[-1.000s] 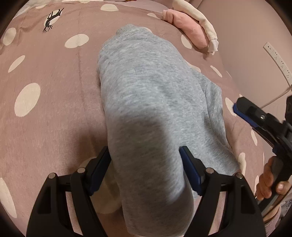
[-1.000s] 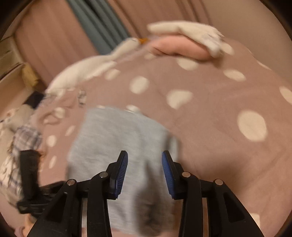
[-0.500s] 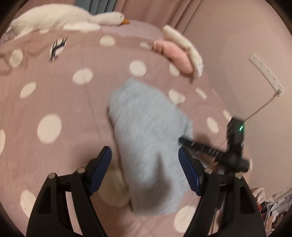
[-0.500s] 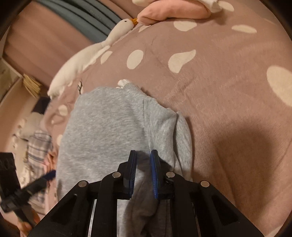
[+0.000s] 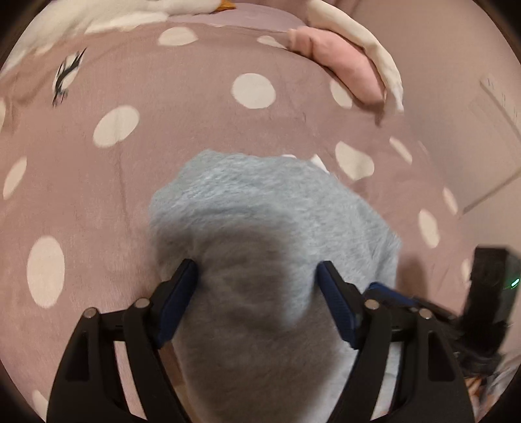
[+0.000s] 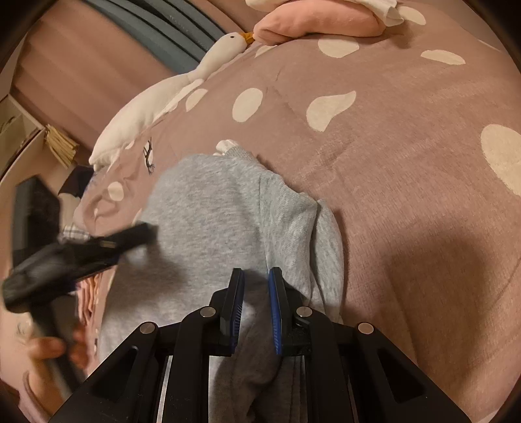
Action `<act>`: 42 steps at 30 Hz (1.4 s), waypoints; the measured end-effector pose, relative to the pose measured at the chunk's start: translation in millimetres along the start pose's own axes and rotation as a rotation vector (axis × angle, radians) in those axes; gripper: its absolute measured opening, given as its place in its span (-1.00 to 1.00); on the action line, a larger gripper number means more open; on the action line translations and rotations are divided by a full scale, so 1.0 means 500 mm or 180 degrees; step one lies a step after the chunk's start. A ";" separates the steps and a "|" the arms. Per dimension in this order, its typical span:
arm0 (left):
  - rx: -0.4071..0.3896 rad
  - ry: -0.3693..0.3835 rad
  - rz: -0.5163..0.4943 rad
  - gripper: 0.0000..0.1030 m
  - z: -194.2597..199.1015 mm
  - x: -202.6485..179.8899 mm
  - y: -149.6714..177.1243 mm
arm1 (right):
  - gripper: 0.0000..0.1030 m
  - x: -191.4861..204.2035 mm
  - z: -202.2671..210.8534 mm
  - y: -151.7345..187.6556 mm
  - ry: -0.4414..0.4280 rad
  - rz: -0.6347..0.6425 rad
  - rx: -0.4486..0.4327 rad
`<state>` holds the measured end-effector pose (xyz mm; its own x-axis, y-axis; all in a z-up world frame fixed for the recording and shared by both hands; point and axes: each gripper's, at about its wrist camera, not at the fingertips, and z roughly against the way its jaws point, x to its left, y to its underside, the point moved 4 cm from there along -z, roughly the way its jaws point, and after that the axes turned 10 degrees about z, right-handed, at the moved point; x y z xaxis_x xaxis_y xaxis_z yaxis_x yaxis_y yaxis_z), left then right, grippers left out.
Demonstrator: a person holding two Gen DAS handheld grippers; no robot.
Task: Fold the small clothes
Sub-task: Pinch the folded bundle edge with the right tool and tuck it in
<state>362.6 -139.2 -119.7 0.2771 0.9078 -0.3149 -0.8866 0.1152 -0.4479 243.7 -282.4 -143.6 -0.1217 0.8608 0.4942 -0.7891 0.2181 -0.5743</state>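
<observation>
Grey sweater [image 6: 224, 211] lies part-folded on the spotted blanket [image 6: 407, 169], soft and light, it looks.
Right gripper [image 6: 255, 306] pinches its near edge, jaws almost closed; left gripper [image 5: 257, 294] straddles it, jaws opening, gripping nothing. Best held by hems.

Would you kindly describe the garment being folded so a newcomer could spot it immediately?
On the mauve polka-dot bedspread, look nearest the grippers. The grey sweatshirt lies there, the only grey knit; the pink folded cloth and white goose toy sit farther up.
</observation>
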 end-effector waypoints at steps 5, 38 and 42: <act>-0.0059 -0.0121 -0.0193 0.69 -0.004 -0.020 0.007 | -0.76 0.015 0.005 -0.007 0.0097 0.0024 0.0012; 0.0351 0.0677 0.0023 0.68 0.102 -0.014 0.266 | -0.57 0.073 0.052 0.097 0.0369 0.0587 0.0213; 0.0329 0.0739 0.0153 0.72 0.088 -0.003 0.263 | -0.57 0.073 0.050 0.094 0.0362 0.0576 0.0215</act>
<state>229.4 -107.4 -141.2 0.3007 0.7976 -0.5229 -0.9307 0.1256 -0.3437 187.1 -252.1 -136.3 -0.1992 0.9303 0.3081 -0.7996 0.0275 -0.5999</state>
